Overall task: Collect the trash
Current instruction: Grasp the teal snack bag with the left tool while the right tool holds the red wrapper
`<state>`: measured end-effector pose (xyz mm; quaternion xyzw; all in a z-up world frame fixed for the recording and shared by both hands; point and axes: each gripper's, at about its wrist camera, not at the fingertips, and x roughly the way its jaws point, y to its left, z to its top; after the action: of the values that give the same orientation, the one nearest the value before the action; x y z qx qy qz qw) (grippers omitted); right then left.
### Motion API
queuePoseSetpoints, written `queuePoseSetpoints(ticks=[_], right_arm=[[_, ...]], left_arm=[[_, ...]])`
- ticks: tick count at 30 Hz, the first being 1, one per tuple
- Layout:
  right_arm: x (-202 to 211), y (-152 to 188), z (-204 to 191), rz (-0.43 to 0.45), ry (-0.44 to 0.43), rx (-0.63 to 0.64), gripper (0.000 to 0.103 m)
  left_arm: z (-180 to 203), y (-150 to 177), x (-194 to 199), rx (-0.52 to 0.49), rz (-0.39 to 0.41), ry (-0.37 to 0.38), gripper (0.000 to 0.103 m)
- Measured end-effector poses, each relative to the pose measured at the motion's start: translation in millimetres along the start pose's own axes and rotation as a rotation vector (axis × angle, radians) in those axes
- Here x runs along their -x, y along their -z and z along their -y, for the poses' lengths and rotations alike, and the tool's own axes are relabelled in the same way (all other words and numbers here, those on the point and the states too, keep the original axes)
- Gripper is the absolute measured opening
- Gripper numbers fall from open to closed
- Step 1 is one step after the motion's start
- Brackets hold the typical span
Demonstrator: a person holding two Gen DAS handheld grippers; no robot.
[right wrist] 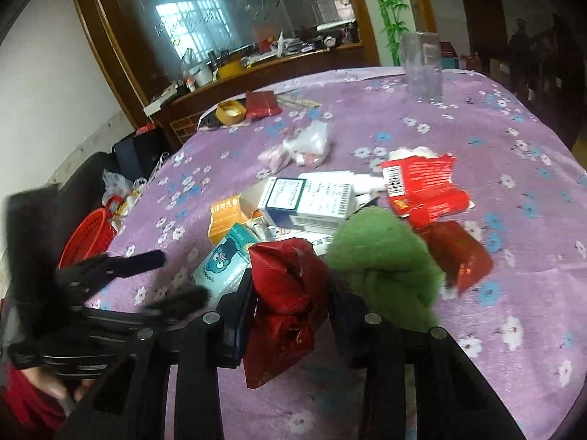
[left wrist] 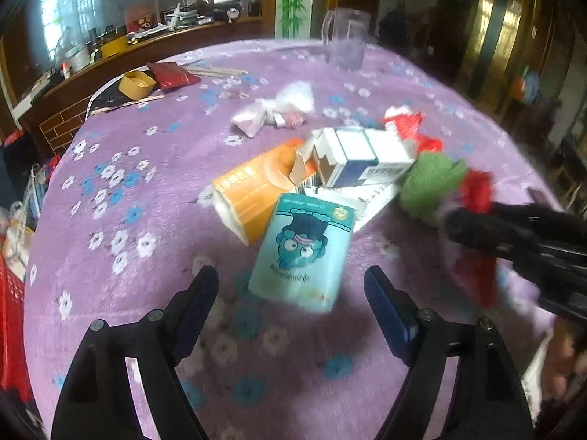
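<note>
A pile of trash lies on the purple flowered tablecloth: a teal tissue pack, an orange box, white and blue cartons, a green crumpled paper and red wrappers. My left gripper is open just in front of the teal pack. My right gripper is shut on a dark red foil wrapper beside the green paper. In the left wrist view the right gripper is blurred with the red wrapper at the pile's right.
A clear glass jug stands at the far table edge. A yellow bowl, a dark red pouch and sticks lie far left. Crumpled clear plastic lies beyond the pile. A red basket sits off the table's left edge.
</note>
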<state>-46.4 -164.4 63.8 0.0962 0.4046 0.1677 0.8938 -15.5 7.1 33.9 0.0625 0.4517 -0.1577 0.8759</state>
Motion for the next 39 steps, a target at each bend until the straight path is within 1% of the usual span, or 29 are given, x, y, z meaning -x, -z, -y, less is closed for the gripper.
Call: queuePoseSetpoints(ticks=[3,7,8,9,10,11,14,18,22,27,30,33,39], right_arm=[[3,2,3,-0.001,-0.012,-0.013,0.041],[5,4,6,-0.001,-0.028,-0.028,0.041],[5,4,6,0.000,-0.029,-0.030,0.041],[5,4,6,-0.001,-0.031,-0.031,0.041],[4,5,6,-0.003,-0.034,-0.032,0.041],[4,5,7,-0.005,-0.036,-0.034,0.041],[3,6,5,-0.006,-0.037,-0.034,0.041],[5,7,4,-0.005,-0.037,-0.036,0.041],[6,7,2,0.000,-0.032,-0.031,0.041],[8,9,-10,0.005,-0.036,-0.014,0.041],[10,11,-17,0.006,-0.039,-0.001,0.041],[13,13,-24,0.008,-0.037,0.011,0.041],[14,17,-38,0.005,-0.032,0.034,0.041]], left_arm=[[1,-5,-21,-0.001,-0.040,-0.023,0.080],[-2,-9,-35,0.011,-0.044,-0.021,0.080],[-2,-9,-37,0.013,-0.041,-0.019,0.073],[-2,-10,-38,0.014,-0.037,-0.014,0.062],[0,-10,-38,0.009,-0.024,-0.031,0.056],[1,-10,-37,0.004,-0.015,-0.030,0.047],[3,-8,-34,0.014,-0.008,-0.010,0.039],[6,2,-20,0.020,0.018,-0.013,0.038],[8,15,7,0.027,0.078,-0.017,0.039],[4,29,42,0.044,0.167,-0.061,0.039],[-2,35,56,0.070,0.206,-0.071,0.039],[-9,41,65,0.092,0.227,-0.073,0.039],[-18,50,71,0.110,0.234,-0.073,0.039]])
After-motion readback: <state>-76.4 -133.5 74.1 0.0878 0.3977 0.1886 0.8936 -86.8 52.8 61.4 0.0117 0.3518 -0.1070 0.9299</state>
